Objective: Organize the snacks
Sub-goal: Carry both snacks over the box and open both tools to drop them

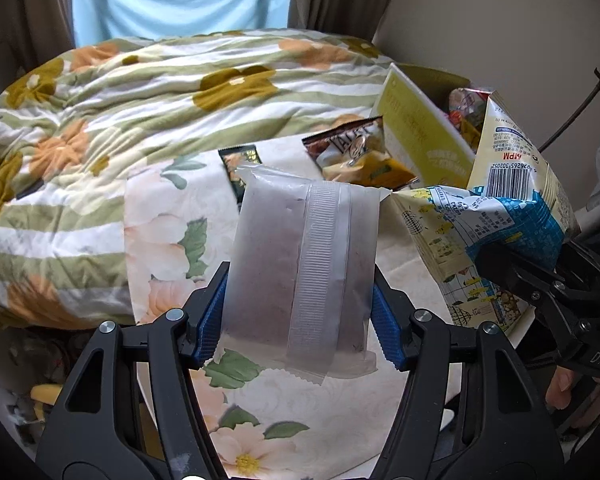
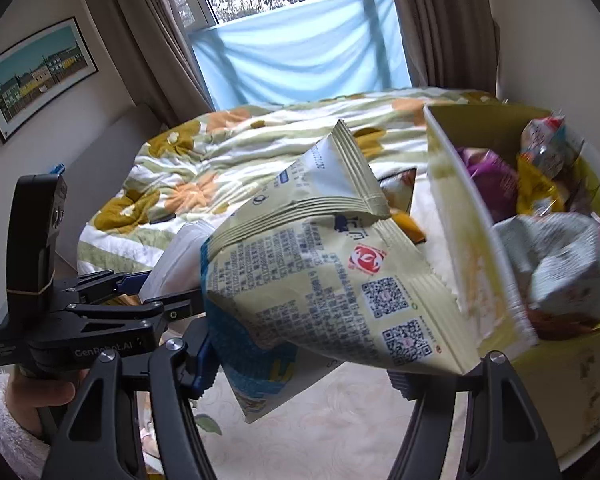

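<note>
Left gripper: fingers part-way closed, blue pads pressed against both sides of a frosted white snack packet, which was held clear above the bed with its ribbed back seam facing the camera. Right gripper: fingers clamped on the lower part of a pale yellow snack bag printed with small text, a red emblem and two square codes; bag crumpled, tilted, top seal folded over, held in the air just beside the box. In the left wrist view the same bag showed a barcode and a blue band, with the right gripper at its lower end. Yellow cardboard box: open-topped, standing on the bed at the right, holding a jumble of wrappers, among them a purple one, an orange-yellow one and a crumpled white-grey one. Loose on the bed near the box: a brown and yellow snack pouch and a dark packet, partly hidden behind the frosted packet. Bed: floral sheet with peach flowers nearest the grippers, green-striped floral quilt bunched behind. Background: brown curtains, window with a light blue cloth across its lower half, framed picture on the left wall. A hand in a fuzzy white sleeve held the left gripper's handle.
</note>
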Motion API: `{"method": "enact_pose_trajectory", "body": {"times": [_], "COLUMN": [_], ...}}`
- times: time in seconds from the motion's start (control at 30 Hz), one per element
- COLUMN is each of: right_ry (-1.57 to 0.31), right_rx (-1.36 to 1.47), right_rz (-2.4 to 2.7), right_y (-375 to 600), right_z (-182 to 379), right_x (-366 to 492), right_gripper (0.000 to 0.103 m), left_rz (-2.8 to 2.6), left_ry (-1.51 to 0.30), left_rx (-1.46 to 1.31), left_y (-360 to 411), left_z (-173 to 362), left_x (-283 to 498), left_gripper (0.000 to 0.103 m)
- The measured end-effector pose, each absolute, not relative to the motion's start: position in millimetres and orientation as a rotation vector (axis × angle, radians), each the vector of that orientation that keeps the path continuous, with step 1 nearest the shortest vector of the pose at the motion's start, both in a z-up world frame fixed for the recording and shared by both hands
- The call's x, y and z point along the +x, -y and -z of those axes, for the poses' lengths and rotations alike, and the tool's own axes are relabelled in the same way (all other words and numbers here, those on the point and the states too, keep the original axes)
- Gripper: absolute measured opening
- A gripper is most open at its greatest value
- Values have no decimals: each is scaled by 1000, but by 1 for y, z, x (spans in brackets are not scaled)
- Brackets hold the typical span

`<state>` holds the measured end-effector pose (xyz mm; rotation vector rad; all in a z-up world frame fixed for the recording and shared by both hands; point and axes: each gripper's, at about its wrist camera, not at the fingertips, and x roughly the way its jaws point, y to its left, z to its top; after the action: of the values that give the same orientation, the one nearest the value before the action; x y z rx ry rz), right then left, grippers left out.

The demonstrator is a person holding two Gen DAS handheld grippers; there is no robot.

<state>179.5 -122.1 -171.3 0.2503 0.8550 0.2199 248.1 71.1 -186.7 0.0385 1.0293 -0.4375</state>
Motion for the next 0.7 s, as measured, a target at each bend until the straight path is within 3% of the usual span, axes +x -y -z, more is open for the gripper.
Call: {"method": "enact_pose_trajectory", "body": {"times": [0.37,0.7], "right_ry": [-756,-751], "right_rx": [240,230], "right_rz": [-202,-157], "right_y": [227,363], "right_z": [104,96], "right_x": [161,178], "right_gripper": [63,63], "left_rz": [414,444], "left_ry": [-930,-933], "left_rx": [-12,-68], "left_y": [33,168], "left_z": [118,129], "left_x": [244,283], "left_gripper": [60,61]}}
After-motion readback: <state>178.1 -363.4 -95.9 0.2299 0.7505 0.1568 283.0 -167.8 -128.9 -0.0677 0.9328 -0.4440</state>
